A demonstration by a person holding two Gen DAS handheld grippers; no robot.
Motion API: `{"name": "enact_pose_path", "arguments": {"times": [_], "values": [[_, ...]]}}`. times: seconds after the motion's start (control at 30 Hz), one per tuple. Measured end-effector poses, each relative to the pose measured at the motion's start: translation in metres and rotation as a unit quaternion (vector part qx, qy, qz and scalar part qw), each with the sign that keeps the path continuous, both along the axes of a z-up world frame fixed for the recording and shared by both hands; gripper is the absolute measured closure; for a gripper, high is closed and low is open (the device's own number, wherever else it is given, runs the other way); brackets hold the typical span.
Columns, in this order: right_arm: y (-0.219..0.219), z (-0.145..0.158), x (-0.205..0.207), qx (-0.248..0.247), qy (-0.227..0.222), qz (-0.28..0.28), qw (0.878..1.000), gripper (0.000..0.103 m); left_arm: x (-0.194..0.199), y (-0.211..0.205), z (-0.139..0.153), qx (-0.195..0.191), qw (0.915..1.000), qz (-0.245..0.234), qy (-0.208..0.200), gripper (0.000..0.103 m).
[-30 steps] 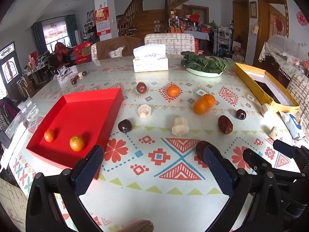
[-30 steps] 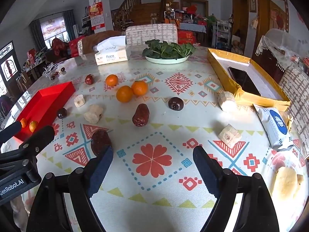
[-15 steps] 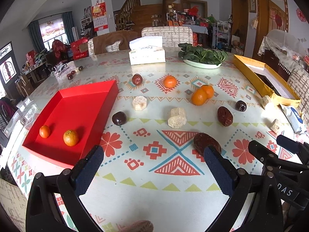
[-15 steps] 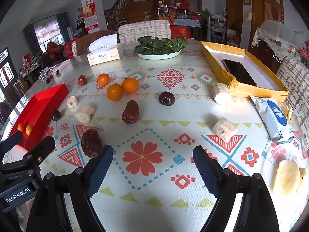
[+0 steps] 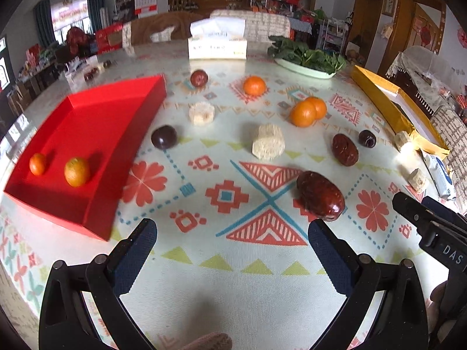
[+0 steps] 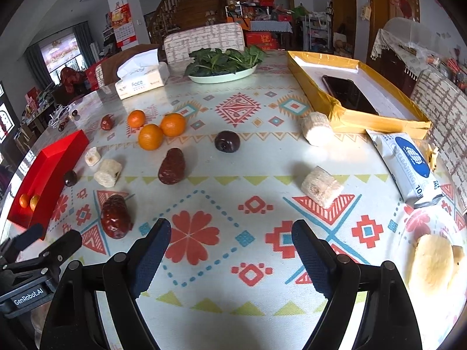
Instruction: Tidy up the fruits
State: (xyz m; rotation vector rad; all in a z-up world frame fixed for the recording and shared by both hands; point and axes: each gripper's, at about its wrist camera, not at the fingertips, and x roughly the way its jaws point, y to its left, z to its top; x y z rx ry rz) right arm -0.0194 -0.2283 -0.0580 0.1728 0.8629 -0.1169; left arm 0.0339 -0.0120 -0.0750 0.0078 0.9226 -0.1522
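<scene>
Left wrist view: left tongs (image 5: 232,234) stand wide, nothing between the pads, above the patterned table (image 5: 233,297). Nearest fruit is a large red date (image 5: 320,195), lying on its side at about 1 o'clock from the tongs, just beyond the right fingertip, not touching it. Judged light, firm under a wrinkled glossy skin, so likely to slip or roll; best taken across the short middle, not by the tapered ends. Red tray (image 5: 96,134) at 10 o'clock holds two small oranges (image 5: 76,171).

Right wrist view: right tongs (image 6: 230,240) also wide and empty. Loose oranges (image 6: 161,132) at 11 o'clock are round and will roll if nudged.
</scene>
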Motion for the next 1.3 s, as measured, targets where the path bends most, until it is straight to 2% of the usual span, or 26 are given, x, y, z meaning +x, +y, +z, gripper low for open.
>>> {"name": "enact_pose_path", "arguments": {"times": [0.37, 0.63, 0.97, 1.3], "values": [[-0.001, -0.009, 0.009, 0.009, 0.012, 0.002, 1.000, 0.015, 0.023, -0.011, -0.016, 0.003, 0.9997, -0.009, 0.025, 0.000], [-0.005, -0.013, 0.023, 0.006, 0.022, -0.004, 1.000, 0.015, 0.043, -0.029, -0.020, 0.028, 0.9993, -0.019, 0.016, 0.000], [-0.006, -0.018, 0.049, -0.003, 0.033, -0.012, 0.999, 0.014, 0.071, -0.045, -0.020, 0.027, 0.9990, -0.035, 0.009, 0.000], [-0.008, -0.021, 0.074, -0.016, 0.044, -0.030, 0.998, 0.006, 0.085, -0.042, -0.021, 0.026, 0.9996, -0.009, 0.010, 0.000]]}}
